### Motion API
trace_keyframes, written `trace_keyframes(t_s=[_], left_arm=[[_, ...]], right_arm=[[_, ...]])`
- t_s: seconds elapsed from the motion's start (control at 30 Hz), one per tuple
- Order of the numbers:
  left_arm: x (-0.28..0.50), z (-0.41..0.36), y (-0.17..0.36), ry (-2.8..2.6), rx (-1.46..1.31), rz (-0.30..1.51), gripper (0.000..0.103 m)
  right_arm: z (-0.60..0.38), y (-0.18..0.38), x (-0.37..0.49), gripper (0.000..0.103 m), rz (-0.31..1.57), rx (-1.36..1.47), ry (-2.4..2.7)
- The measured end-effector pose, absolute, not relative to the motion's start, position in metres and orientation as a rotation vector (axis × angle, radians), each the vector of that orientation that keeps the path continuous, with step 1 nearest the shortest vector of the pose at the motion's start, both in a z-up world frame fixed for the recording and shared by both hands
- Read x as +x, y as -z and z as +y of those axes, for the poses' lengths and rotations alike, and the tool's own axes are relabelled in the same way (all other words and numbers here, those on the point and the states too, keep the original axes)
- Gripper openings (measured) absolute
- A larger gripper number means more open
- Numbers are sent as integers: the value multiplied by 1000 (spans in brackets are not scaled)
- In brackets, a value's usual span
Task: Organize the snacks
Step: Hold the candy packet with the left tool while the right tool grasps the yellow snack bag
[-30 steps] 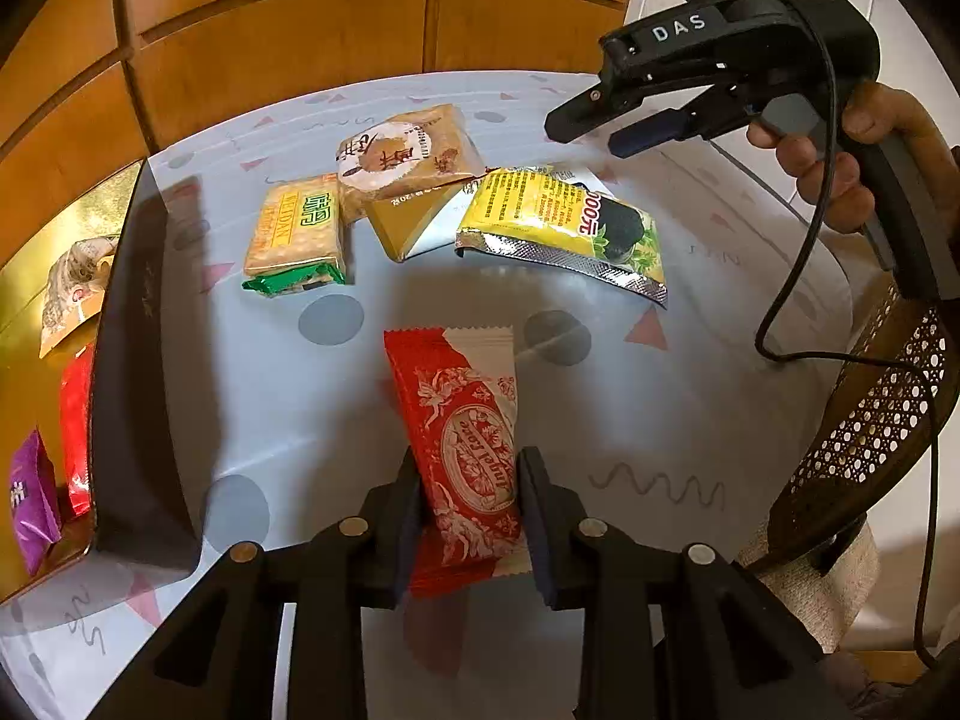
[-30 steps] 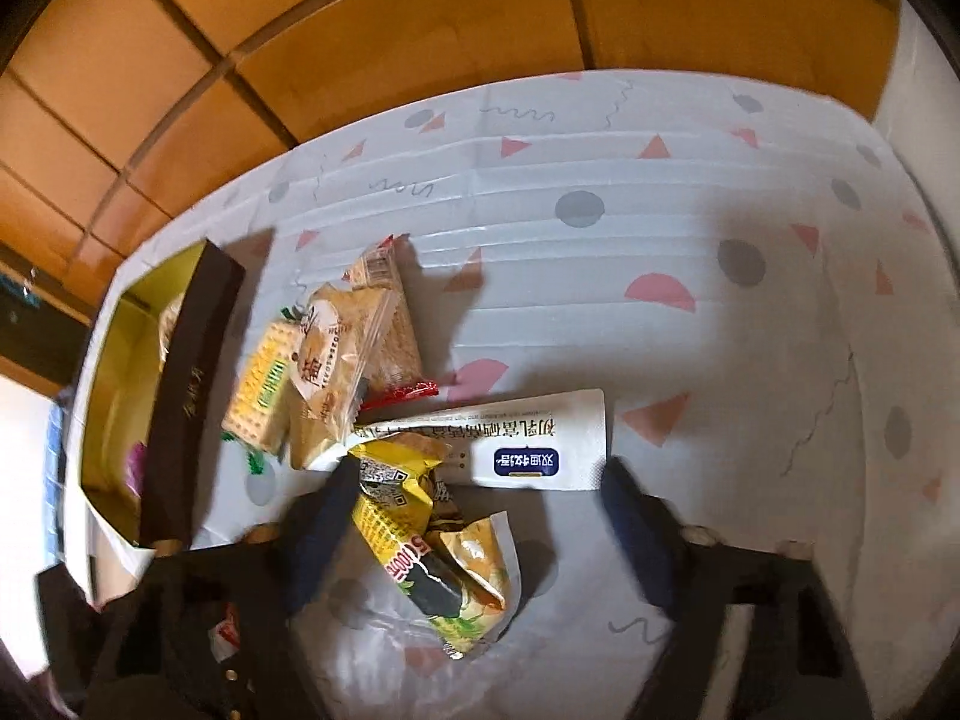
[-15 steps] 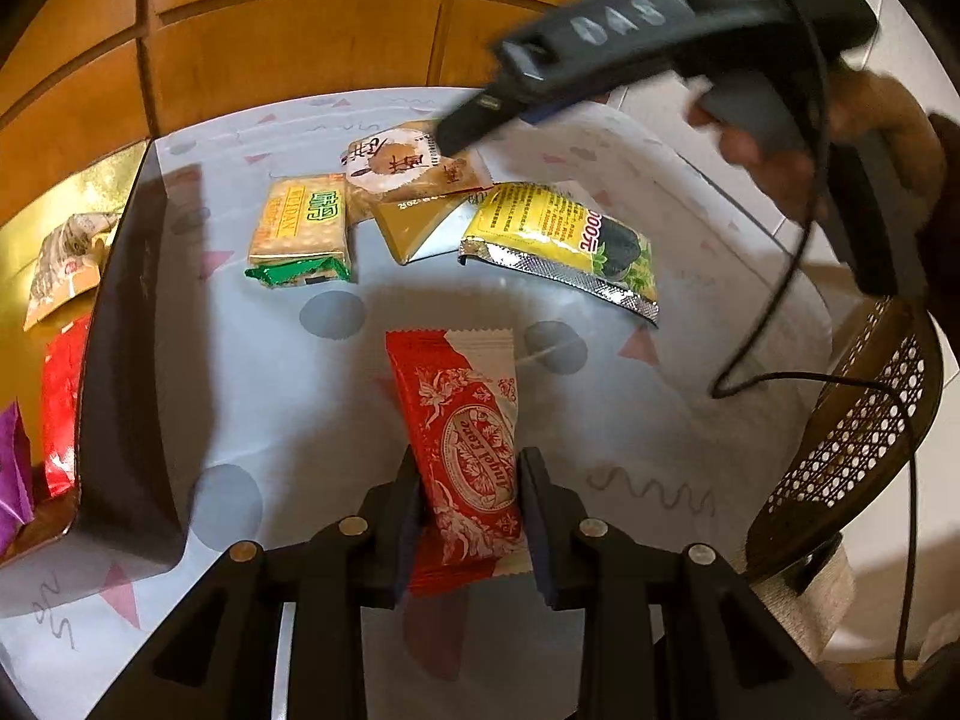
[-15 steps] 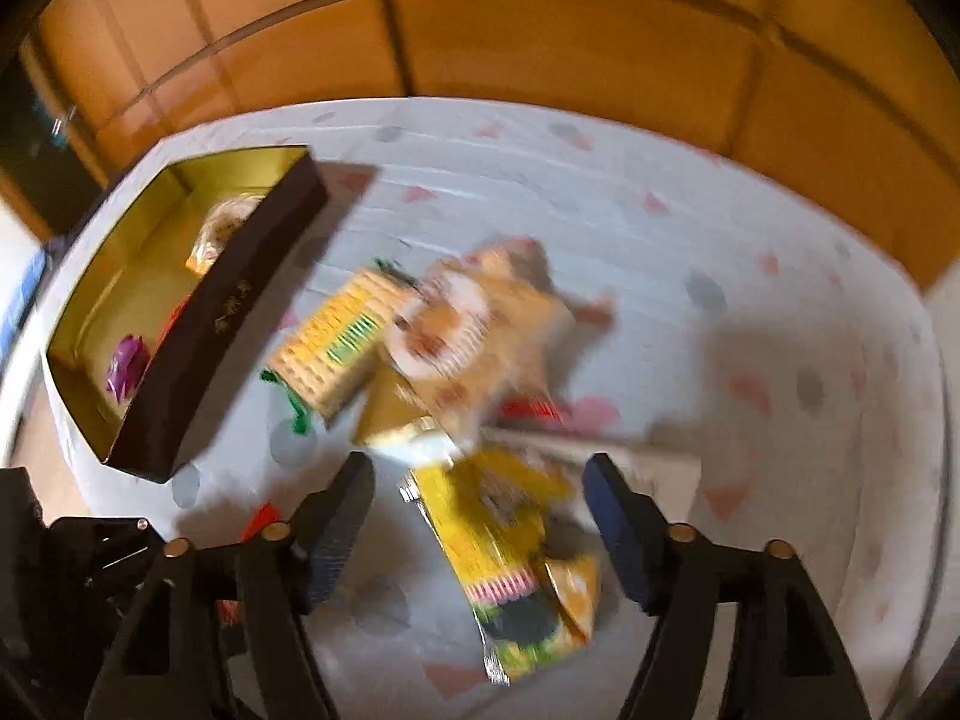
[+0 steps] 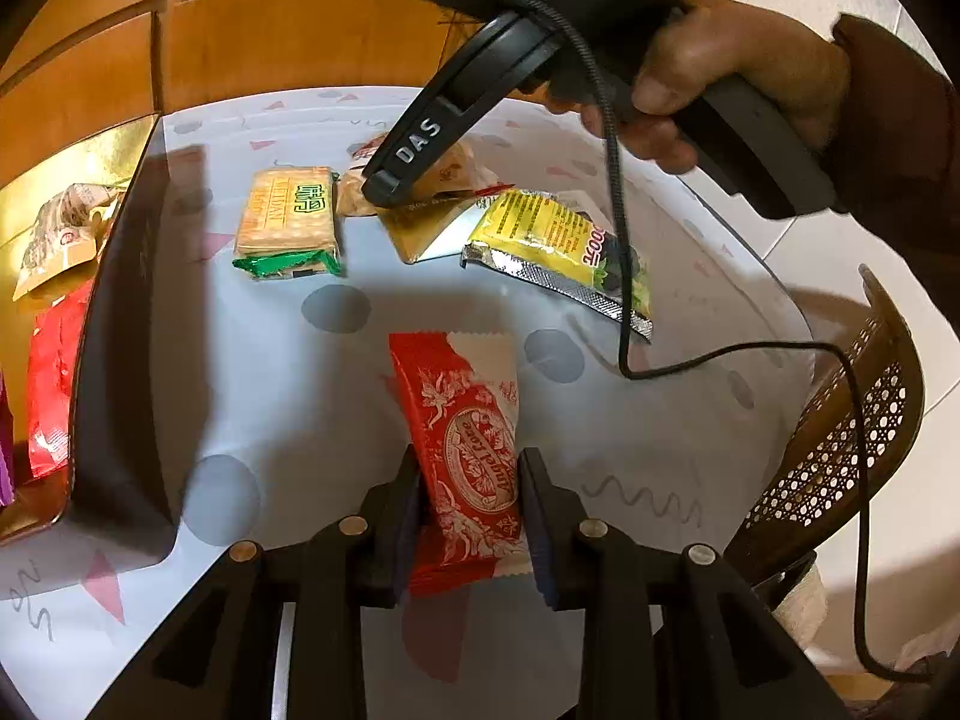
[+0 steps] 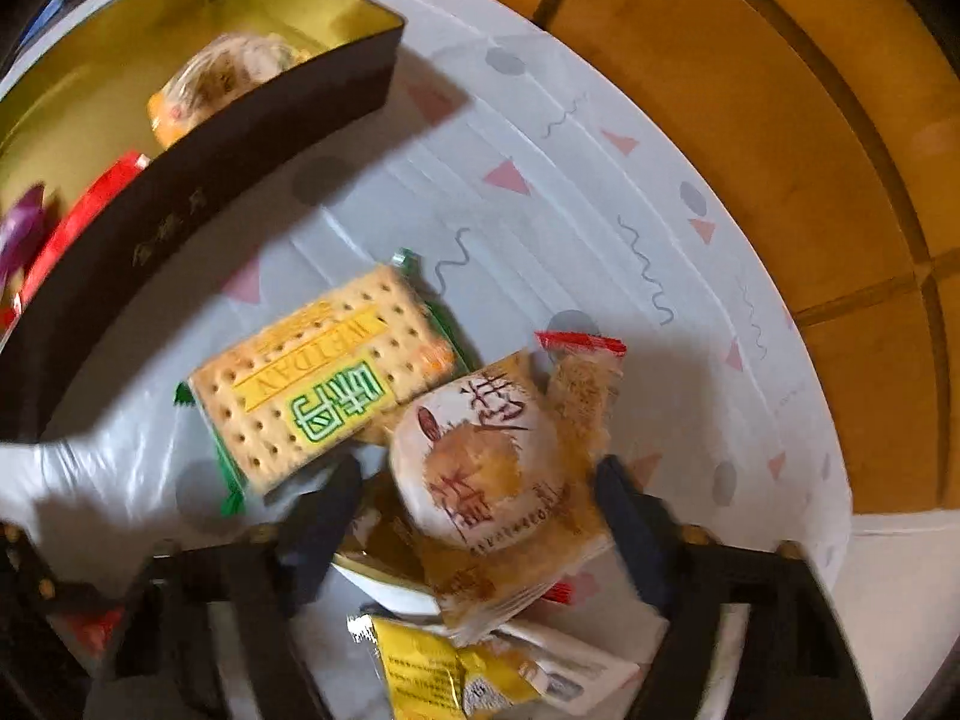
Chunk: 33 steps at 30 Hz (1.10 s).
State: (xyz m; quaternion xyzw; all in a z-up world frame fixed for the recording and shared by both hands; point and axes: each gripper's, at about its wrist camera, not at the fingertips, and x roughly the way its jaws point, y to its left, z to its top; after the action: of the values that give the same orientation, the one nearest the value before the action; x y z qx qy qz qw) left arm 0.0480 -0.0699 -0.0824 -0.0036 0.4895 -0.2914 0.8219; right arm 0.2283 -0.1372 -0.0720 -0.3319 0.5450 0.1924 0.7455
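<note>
Two black grippers work over a round white table (image 5: 288,396) with grey dots and pink triangles: the left gripper (image 5: 468,516) pinches a red snack packet with white flower patterns (image 5: 468,450) that hangs low over the table. The right gripper (image 6: 480,516) has just been closing, and its jaws stand a little apart around a tan pastry packet with a round white label (image 6: 492,468), not pressing it yet. This packet lies on the snack pile just beside a yellow cracker packet with green ends (image 6: 324,390), near a dark box with a gold inside (image 6: 198,180).

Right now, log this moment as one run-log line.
left gripper: shut on red wafer pack | right gripper: jaws just closing around round pastry pack, contact unclear | gold box: holds snacks
</note>
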Motion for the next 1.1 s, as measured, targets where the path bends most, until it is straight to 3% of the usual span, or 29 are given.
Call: trace_keyframes(t_s=[0.03,0.07,0.1,0.13,0.17,0.33,0.4,0.47,0.6,0.73,1.1], left_arm=[[48,-70,82,620,-11,1041,31],[49,-69,83,620,-13,1041,31],[50,-69,83,619,-15,1041,31],[50,-69,84,618,-16,1040,31],[50,-69,84,616,-15,1040,31],[48,-70,81,612,-21,1041,31],[47,-68,82,611,-18,1041,31],[47,-67,82,610,-18,1040,31],[46,-68,81,609,-16,1039,31],[46,-67,81,608,-18,1042,31],[49,-69,81,604,-29,1052,31]], right_arm=[[-138,71,228,55,1191,-720,-415],[-140,69,226,37,1192,-705,-414],[-140,66,225,27,1187,-685,-426],[-141,59,222,6,1179,-658,-428],[-143,53,220,6,1170,-634,-424],[-186,38,224,6,1200,-443,-365],[-204,39,226,12,1221,-379,-338],[-220,48,225,24,1250,-368,-264],[-247,59,217,28,1280,-321,-217],[-263,61,210,42,1288,-292,-192],[-267,83,169,43,1369,-218,-278]])
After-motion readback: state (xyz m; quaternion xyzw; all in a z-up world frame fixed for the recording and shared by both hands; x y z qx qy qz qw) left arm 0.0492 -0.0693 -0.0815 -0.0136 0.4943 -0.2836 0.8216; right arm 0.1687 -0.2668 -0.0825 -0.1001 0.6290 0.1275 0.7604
